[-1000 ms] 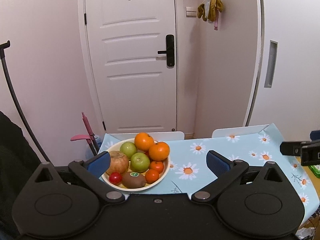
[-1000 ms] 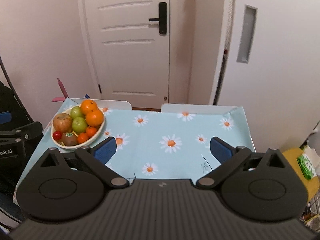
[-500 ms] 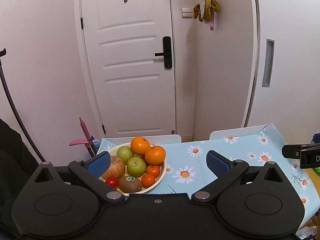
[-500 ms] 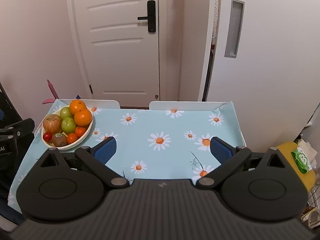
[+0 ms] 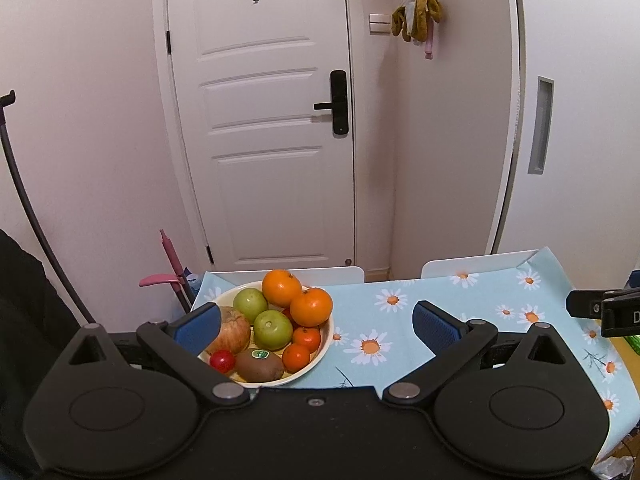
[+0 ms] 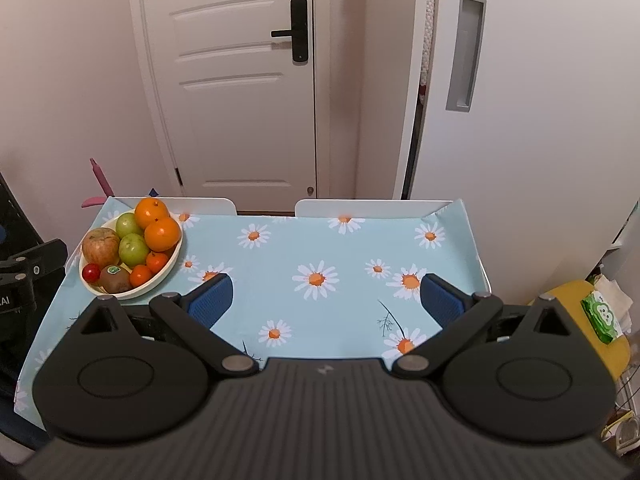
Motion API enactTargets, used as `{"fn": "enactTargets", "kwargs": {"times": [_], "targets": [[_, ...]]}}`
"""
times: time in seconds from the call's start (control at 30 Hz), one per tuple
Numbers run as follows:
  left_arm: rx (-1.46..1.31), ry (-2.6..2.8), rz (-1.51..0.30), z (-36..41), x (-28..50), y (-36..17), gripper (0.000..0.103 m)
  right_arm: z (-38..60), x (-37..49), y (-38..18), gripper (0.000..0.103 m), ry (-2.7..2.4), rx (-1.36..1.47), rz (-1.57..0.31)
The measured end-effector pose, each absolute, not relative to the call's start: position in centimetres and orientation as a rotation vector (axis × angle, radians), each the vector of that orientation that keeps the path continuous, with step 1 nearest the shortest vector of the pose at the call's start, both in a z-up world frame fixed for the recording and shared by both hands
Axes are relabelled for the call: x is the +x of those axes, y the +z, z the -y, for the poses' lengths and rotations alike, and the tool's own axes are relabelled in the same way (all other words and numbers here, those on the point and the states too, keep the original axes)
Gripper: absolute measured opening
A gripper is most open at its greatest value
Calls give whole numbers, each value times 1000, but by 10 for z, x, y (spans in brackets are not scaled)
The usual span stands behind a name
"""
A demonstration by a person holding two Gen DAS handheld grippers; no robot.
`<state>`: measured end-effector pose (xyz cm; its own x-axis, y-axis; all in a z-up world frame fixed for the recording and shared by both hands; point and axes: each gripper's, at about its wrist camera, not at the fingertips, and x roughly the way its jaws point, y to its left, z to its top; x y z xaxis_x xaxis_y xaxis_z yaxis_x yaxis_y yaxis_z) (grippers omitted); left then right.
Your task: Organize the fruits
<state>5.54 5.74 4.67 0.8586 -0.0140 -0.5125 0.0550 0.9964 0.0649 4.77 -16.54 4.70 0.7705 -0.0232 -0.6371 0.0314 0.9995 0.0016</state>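
A cream bowl point(image 5: 320, 350) point(image 6: 170, 266) full of fruit stands at the table's far left corner. It holds oranges point(image 5: 311, 306) point(image 6: 161, 233), green apples point(image 5: 273, 329) point(image 6: 133, 249), a reddish apple point(image 5: 234, 330) point(image 6: 101, 246), a kiwi point(image 5: 259, 365) point(image 6: 115, 278), a red cherry tomato point(image 5: 222, 360) point(image 6: 91, 272) and small tangerines point(image 5: 306, 339). My left gripper point(image 5: 316, 326) is open and empty, held above and in front of the bowl. My right gripper point(image 6: 326, 298) is open and empty above the table's middle.
The table point(image 6: 320, 248) wears a light blue daisy cloth. Two white chair backs point(image 6: 372, 208) stand at its far edge before a white door point(image 6: 232, 80). A yellow stool point(image 6: 592, 328) with a green wipes pack point(image 6: 602, 316) stands to the right. A pink handle point(image 5: 170, 256) leans at left.
Both grippers have pulled back and risen; the table and bowl sit farther away in the right wrist view. Both stay open and empty. The fruit has not moved.
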Motion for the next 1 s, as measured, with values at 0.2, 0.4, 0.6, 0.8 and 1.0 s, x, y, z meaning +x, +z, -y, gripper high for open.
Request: {"fn": "enactTargets", "kwargs": {"times": [0.2,0.4,0.6,0.8,1.0], "targets": [[75,-30,-536,-58,56,46,103,166,48,46,103,-32,14,-691],[72,-29,-537,-59,55,46,103,164,48,45,103,-35,18,-694],[75,-29,-536,-59,56,46,103,164,49,45,103,-36,17,-694],[73,-28,-535,-60,56,46,103,164,48,45,103,-38,20,-694],[73,-24,-534,-59,56,47,103,163,47,45,103,-41,20,-693]]}}
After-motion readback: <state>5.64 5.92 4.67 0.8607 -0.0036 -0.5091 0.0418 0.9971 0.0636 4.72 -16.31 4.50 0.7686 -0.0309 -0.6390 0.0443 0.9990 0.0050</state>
